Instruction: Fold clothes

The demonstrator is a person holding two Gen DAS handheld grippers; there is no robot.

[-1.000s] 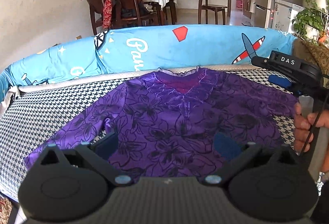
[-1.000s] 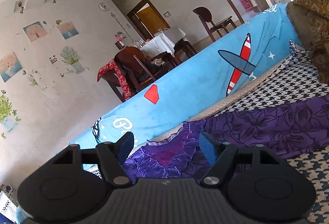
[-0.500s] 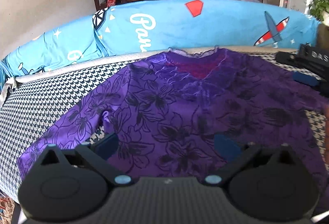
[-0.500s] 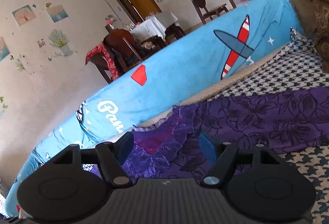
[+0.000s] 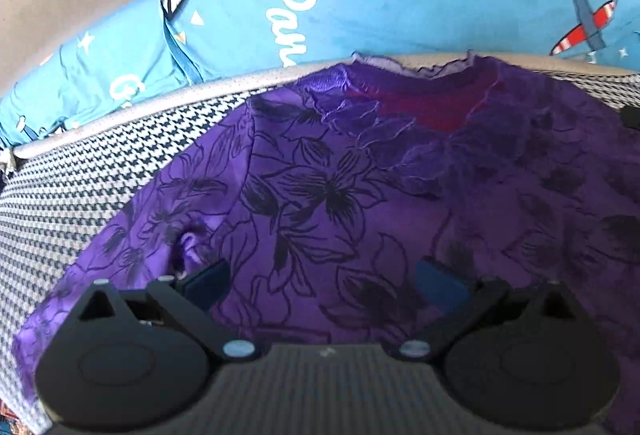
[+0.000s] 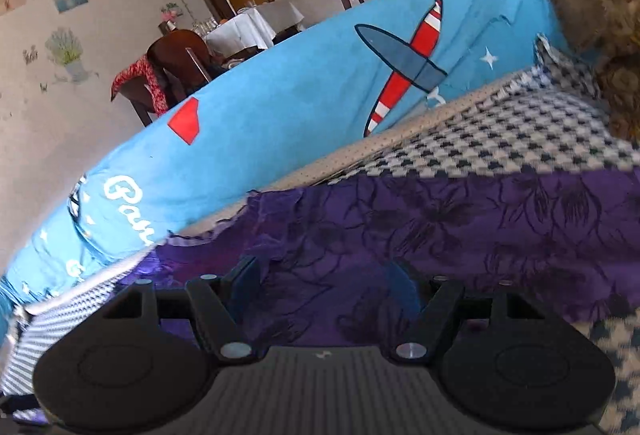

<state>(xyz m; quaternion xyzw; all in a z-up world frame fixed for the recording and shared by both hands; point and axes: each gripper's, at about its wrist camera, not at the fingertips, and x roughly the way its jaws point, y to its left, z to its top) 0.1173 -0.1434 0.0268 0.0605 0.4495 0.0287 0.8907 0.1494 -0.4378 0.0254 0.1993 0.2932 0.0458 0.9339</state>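
Both grippers, left gripper (image 5: 320, 281) and right gripper (image 6: 322, 285), agape, empty, above crinkled purple floral blouse (image 5: 360, 195).

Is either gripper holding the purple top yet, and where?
No. The left gripper and right gripper are both open above the purple top.

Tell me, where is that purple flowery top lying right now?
The purple top lies spread flat on the black-and-white checked cover, filling the middle of both views, its neckline toward the blue cushion printed with a plane.
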